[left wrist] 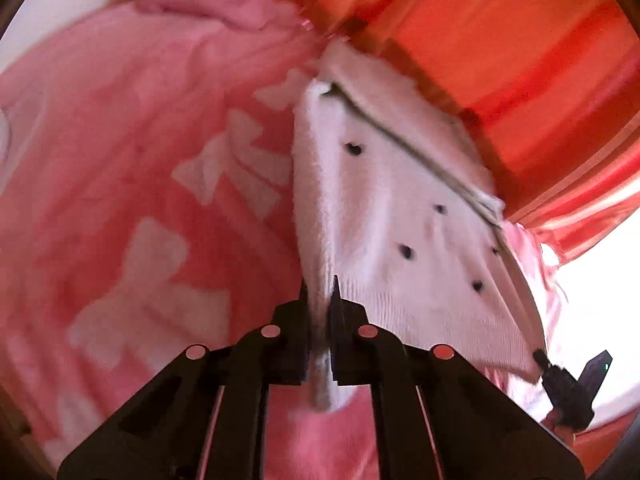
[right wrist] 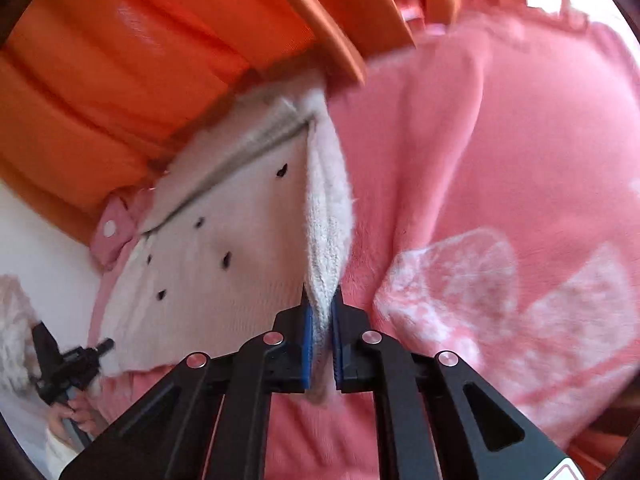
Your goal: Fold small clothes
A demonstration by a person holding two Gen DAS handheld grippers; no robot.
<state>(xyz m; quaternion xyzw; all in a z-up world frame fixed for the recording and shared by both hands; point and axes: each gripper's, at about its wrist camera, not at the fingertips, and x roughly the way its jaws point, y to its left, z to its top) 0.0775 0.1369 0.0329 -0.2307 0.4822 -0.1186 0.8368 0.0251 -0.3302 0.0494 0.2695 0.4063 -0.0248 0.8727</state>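
A small white knit garment (left wrist: pixel 396 216) with black dots hangs stretched between my two grippers; it also shows in the right wrist view (right wrist: pixel 224 248). My left gripper (left wrist: pixel 320 300) is shut on one edge of it. My right gripper (right wrist: pixel 321 304) is shut on the opposite edge. Each gripper shows in the other's view: the right one (left wrist: pixel 560 380) at lower right, the left one (right wrist: pixel 76 356) at lower left. A pink garment (left wrist: pixel 120 160) with white bow prints lies beneath and also shows in the right wrist view (right wrist: pixel 500 200).
An orange basket (left wrist: pixel 520 60) stands just behind the white garment and also shows in the right wrist view (right wrist: pixel 140 60). A white surface (right wrist: pixel 44 240) lies at the left. A fluffy white item (right wrist: pixel 12 320) sits at the far left edge.
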